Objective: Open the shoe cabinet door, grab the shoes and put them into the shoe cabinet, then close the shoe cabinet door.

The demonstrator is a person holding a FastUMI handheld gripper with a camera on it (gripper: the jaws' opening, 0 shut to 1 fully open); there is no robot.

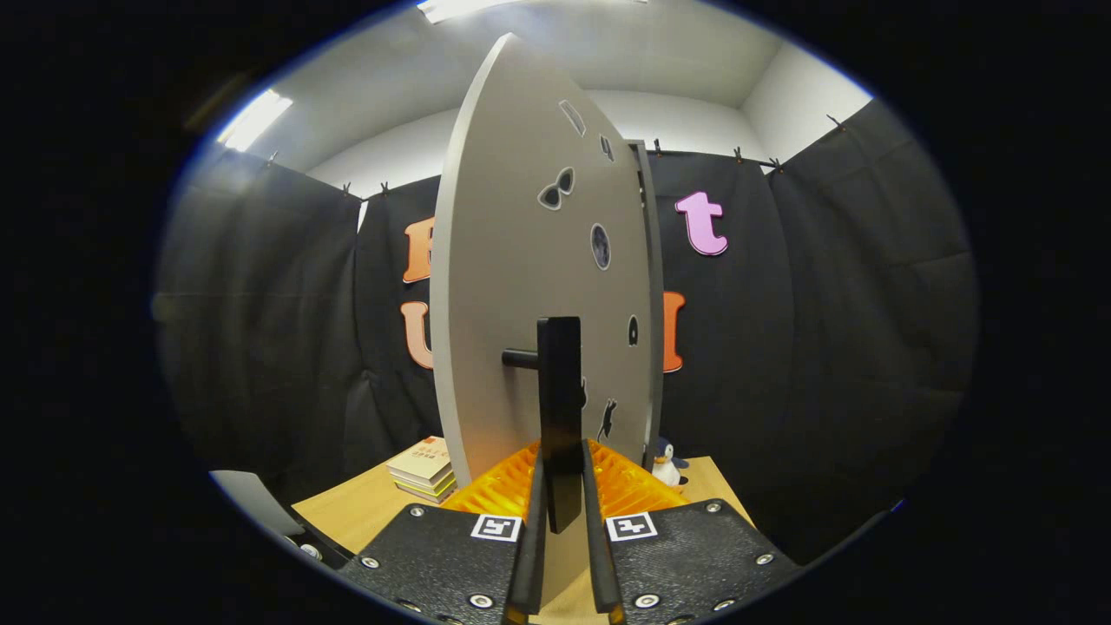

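On wooden table [364,512], tongs [562,486] clamp door handle [559,391].

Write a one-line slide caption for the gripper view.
Gripper closed on the black bar handle of the grey cabinet door, stacked books and a penguin toy on the table beyond.

Honestly not much you can read here. The top book of the book stack [423,469] left of the cabinet door [521,286] has some small print on its cover, but it's way too tiny and blurred for you to make out. The stickers on the door are just little shapes, no words you could read. You get a square black-and-white marker tag [496,527] on one gripper block and a matching tag [630,525] on the other: those are coded patterns, not text. No brands or numbers you can pick out anywhere.
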